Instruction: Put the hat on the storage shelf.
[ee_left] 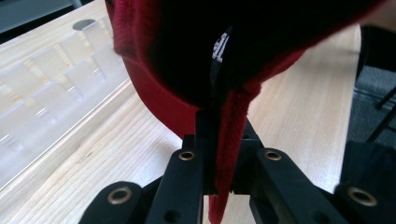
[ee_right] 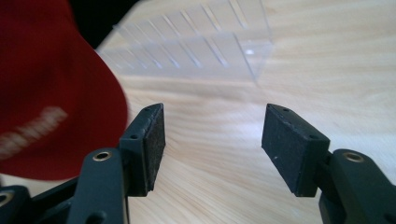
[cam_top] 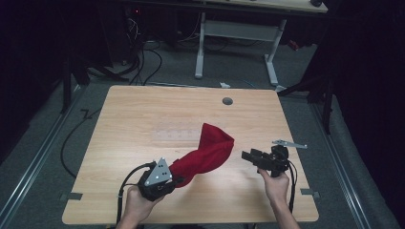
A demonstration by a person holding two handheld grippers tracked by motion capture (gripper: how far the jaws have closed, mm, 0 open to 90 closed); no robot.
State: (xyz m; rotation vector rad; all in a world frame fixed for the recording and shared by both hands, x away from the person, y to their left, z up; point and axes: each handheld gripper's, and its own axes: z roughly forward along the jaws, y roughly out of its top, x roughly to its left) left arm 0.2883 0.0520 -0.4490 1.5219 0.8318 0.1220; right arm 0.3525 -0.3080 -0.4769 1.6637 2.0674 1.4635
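left gripper (cam_top: 168, 183) is sitting low at the near left of the table (cam_top: 143, 109), jaws pinched together on the edge of a red cap (cam_top: 206, 155). in the left gripper view the jaws are clamping a thin fold of the red cap (ee_left: 187, 65) fabric between them, and the fold is running down past the pads and getting cut off at the bottom edge. the cap is filling the top of that view, its inside is mostly black shadow, and a small white label there is too dark and blurred to read.

in the high view the cap is stretching from the left gripper up and to the right over the middle of the table. whether its far end is resting on the wood or hanging just above it is hard to tell.

right gripper (cam_top: 248, 156) is hovering just right of the cap, pointing at it, jaws standing wide apart with nothing between them. in the right gripper view the right gripper (ee_right: 212, 140) pads are showing bare wood between them, the cap (ee_right: 51, 93) is sitting blurred at the left, just beside the left pad and not touching it, with pale lettering that is unreadable. a clear plastic tray (ee_right: 196, 51) is lying on the table beyond the jaws; in the high view it is only a faint pale patch (cam_top: 174, 135) partly behind the cap. the person's forearms are cut off at the bottom edge.
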